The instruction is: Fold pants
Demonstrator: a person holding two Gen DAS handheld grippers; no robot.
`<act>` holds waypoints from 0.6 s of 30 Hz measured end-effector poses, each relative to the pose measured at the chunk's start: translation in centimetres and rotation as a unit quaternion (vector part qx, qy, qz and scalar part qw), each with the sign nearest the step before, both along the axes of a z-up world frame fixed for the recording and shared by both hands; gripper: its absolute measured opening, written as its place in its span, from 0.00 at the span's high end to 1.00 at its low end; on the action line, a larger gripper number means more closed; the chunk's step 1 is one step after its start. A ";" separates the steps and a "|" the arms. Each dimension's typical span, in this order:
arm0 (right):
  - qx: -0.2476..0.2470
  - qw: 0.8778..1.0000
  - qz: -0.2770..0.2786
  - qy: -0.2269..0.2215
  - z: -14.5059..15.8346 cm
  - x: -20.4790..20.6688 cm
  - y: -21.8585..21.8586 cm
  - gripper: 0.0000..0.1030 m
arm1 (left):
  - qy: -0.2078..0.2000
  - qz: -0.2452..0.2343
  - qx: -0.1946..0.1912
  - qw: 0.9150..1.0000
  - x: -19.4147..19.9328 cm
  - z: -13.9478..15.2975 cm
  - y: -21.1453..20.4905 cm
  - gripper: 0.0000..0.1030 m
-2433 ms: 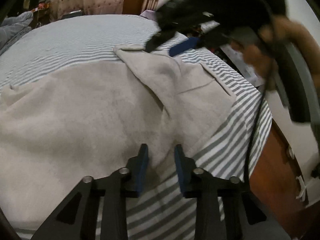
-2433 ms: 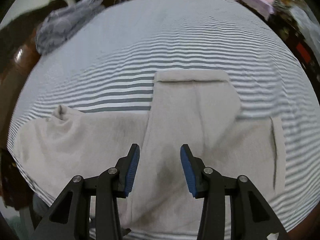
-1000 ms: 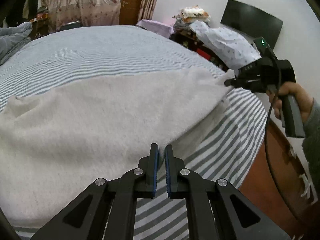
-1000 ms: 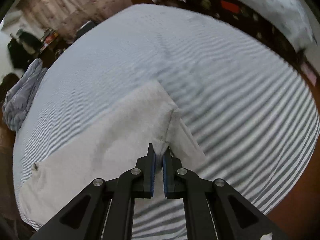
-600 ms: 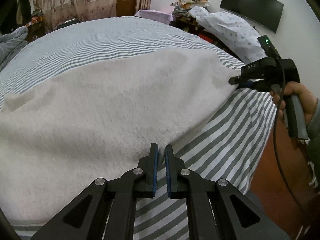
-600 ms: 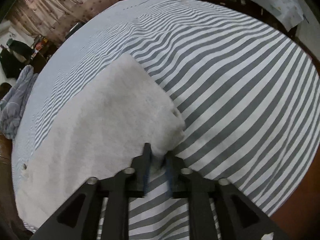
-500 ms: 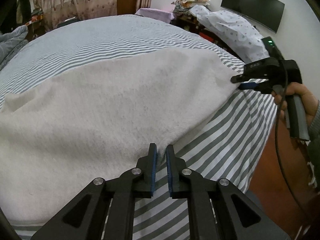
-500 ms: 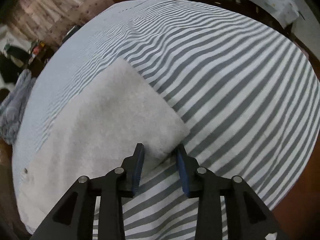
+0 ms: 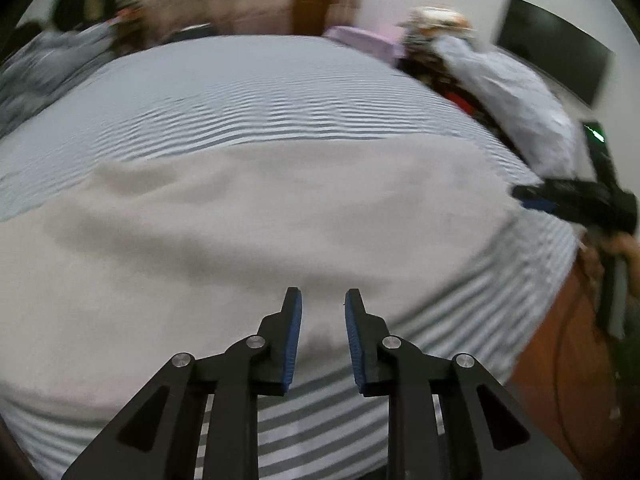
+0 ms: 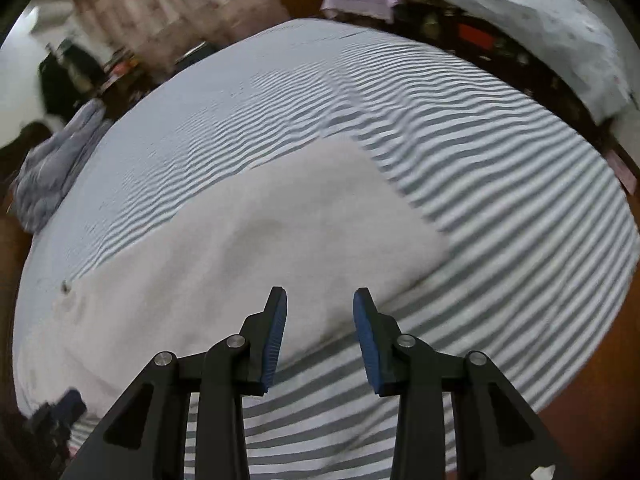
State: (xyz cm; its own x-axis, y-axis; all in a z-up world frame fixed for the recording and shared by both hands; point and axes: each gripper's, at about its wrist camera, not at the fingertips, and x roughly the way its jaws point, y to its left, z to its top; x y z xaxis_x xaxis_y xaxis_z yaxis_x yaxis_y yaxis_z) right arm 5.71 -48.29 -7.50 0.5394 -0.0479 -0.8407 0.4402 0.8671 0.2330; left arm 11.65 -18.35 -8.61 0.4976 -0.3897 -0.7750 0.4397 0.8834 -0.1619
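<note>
— Where do my tongs stand?

— Your left tongs [image 9: 322,312] are released, blue pads apart with nothing between them, above the near edge of the pants [image 9: 248,220]. Your right tongs [image 10: 319,312] are spread too, empty, over the same edge near its corner.

— And the pants?

— They lie flat as one broad beige panel on the striped bed [image 10: 500,168], close to its near side.

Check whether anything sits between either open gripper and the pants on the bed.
Nothing visible does. The left gripper and right gripper both hang open just above the near edge of the pants, which lie flat on the striped bedsheet.
</note>
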 end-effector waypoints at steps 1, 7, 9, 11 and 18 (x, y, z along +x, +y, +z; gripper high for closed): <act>-0.004 1.000 0.006 0.003 -0.1 0.4 0.5 0.68 | 0.002 0.020 0.006 1.000 0.4 -0.3 1.0 0.77; 0.000 0.998 0.057 0.010 0.0 2.5 4.1 0.68 | 0.053 0.122 0.028 0.991 2.1 -3.3 8.0 0.77; 0.010 0.996 0.085 0.012 0.4 3.6 5.6 0.68 | 0.056 0.127 -0.012 0.990 1.9 -3.7 9.9 0.77; 0.013 0.993 0.118 0.014 1.2 4.8 8.1 0.68 | 0.053 0.125 -0.007 0.991 1.7 -3.6 10.5 0.77; 0.092 0.968 0.234 0.007 3.1 12.5 17.0 0.68 | 0.030 0.170 -0.028 0.985 3.2 -1.2 13.4 0.77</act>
